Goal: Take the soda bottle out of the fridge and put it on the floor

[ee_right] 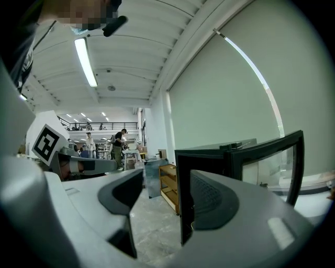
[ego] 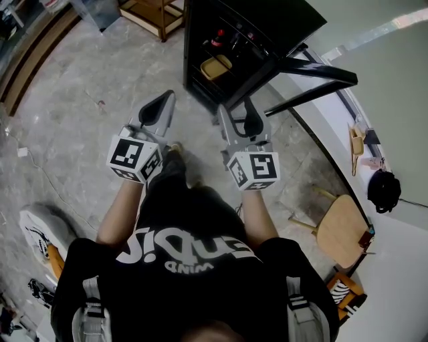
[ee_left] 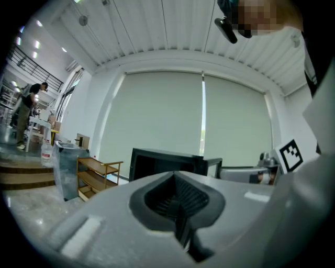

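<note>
The soda bottle (ego: 217, 36), small and red-capped, stands on an upper shelf inside the open black fridge (ego: 281, 17), at 12 o'clock from the person. A yellow container (ego: 215, 67) sits on the shelf below it. The fridge door (ego: 314, 73) swings out toward 3 o'clock. The right tongs (ego: 237, 111) are released, with nothing between them, near the fridge's front. The left tongs (ego: 160, 101) are clenched and empty over the floor (ego: 87, 80), at 9 o'clock of the right.

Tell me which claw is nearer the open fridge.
Right. The right claw is just short of the fridge, at its open front; the left claw is further left, over the floor.
</note>
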`<state>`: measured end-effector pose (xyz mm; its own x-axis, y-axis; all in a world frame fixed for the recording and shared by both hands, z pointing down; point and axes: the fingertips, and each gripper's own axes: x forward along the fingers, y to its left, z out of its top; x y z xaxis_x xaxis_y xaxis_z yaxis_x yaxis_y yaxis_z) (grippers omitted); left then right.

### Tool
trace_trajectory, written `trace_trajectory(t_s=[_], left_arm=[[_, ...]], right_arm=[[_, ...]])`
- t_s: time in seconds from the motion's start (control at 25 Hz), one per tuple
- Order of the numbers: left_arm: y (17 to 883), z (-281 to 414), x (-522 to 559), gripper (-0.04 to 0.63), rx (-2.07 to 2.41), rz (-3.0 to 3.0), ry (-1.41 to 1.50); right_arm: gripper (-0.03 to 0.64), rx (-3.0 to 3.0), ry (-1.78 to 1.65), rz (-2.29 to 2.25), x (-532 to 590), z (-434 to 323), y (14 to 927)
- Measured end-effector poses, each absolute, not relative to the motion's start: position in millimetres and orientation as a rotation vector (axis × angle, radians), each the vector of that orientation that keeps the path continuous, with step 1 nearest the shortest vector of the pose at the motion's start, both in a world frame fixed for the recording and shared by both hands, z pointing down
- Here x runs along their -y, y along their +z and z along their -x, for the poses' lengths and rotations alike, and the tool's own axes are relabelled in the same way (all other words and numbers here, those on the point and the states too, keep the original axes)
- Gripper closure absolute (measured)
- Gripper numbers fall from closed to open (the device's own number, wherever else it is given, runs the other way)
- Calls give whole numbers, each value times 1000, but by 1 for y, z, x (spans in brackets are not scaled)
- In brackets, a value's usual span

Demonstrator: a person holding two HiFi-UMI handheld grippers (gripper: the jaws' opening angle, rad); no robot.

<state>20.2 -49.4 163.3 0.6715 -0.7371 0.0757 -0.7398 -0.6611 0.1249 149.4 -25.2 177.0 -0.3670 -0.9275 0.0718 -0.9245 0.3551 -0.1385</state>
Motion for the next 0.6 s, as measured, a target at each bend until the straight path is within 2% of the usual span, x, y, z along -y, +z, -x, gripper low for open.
trace_trajectory(t_s=[0.04, 0.12, 0.6], left_arm=[[163, -20, 52, 594, 1217, -2739, 27], [163, -20, 58, 594, 1219, -2739, 26], [187, -21, 105, 594, 1210, -2714, 55]], right_arm=[[303, -2575, -244, 1741, 28, -147, 177], [202, -2571, -247, 1715, 33, -143, 177], [199, -2584, -370, 1705, 122, -133, 235]])
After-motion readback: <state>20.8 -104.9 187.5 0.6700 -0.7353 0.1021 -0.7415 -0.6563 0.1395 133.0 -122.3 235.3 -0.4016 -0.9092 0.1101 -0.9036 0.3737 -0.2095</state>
